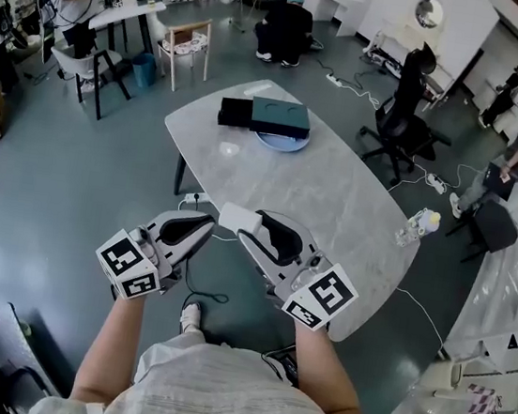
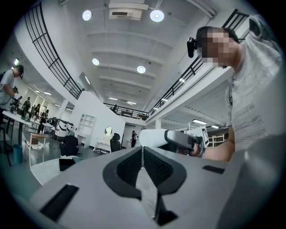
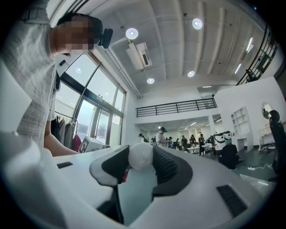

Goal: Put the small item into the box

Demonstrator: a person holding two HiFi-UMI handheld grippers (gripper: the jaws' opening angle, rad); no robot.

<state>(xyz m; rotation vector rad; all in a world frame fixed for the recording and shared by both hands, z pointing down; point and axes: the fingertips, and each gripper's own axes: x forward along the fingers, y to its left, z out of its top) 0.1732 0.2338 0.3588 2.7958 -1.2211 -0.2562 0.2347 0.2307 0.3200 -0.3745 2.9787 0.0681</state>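
Observation:
A dark teal box stands at the far end of the grey marble table, on a pale blue round plate, with a black box against its left side. My right gripper hovers over the table's near end, shut on a small white item. In the right gripper view the rounded white item sits pressed between the dark pads. My left gripper is just left of it, jaws together and holding nothing; its pads meet at the tip.
A clear plastic bottle lies at the table's right edge. A small pale disc rests near the boxes. A black office chair stands behind the table and a wooden chair to the far left. Several people work around the room.

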